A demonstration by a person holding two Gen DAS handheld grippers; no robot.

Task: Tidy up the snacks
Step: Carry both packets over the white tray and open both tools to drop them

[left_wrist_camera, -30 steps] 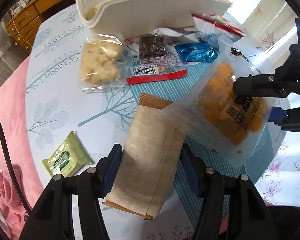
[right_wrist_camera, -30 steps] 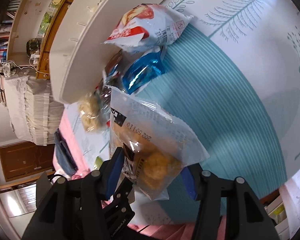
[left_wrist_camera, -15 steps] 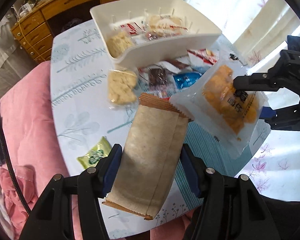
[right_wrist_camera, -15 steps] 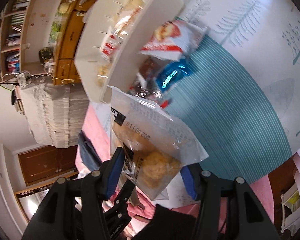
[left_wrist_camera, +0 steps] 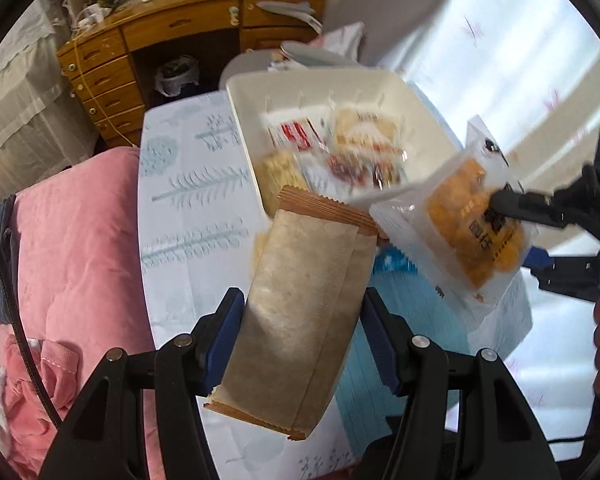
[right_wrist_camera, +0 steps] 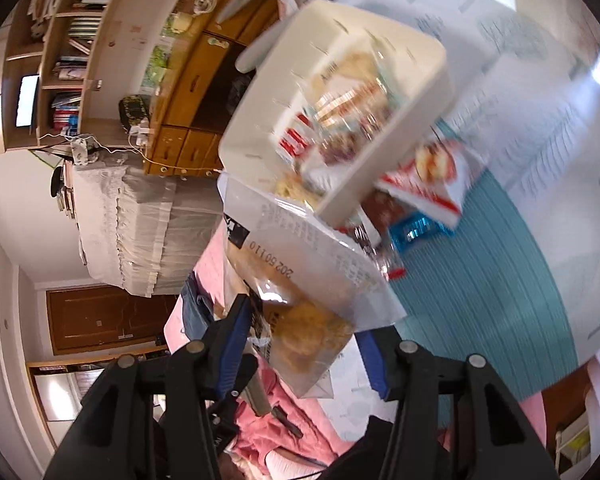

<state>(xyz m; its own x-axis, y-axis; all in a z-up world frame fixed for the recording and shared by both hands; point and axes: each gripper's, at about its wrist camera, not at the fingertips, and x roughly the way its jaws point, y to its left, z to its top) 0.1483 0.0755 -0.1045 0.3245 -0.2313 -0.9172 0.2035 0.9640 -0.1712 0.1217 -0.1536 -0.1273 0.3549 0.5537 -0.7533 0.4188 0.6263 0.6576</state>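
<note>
My left gripper (left_wrist_camera: 302, 322) is shut on a long brown paper snack packet (left_wrist_camera: 300, 316), held high above the table. My right gripper (right_wrist_camera: 302, 334) is shut on a clear bag of orange-yellow fried snacks (right_wrist_camera: 300, 300); the bag also shows in the left wrist view (left_wrist_camera: 466, 220), to the right of the brown packet. A white basket (left_wrist_camera: 240, 92) with several wrapped snacks inside stands on the table beyond both packets; it shows in the right wrist view (right_wrist_camera: 432, 92) too.
A red-and-white chip bag (right_wrist_camera: 432, 184), a blue wrapper (right_wrist_camera: 416, 232) and a dark brown snack (right_wrist_camera: 384, 206) lie on the teal-striped tablecloth (right_wrist_camera: 480, 280) beside the basket. A pink quilt (left_wrist_camera: 72, 248) lies left of the table. A wooden desk (left_wrist_camera: 148, 44) stands behind.
Both grippers have risen well above the table with their packets. The basket's inside has come into view, and the table snacks have dropped away below.
</note>
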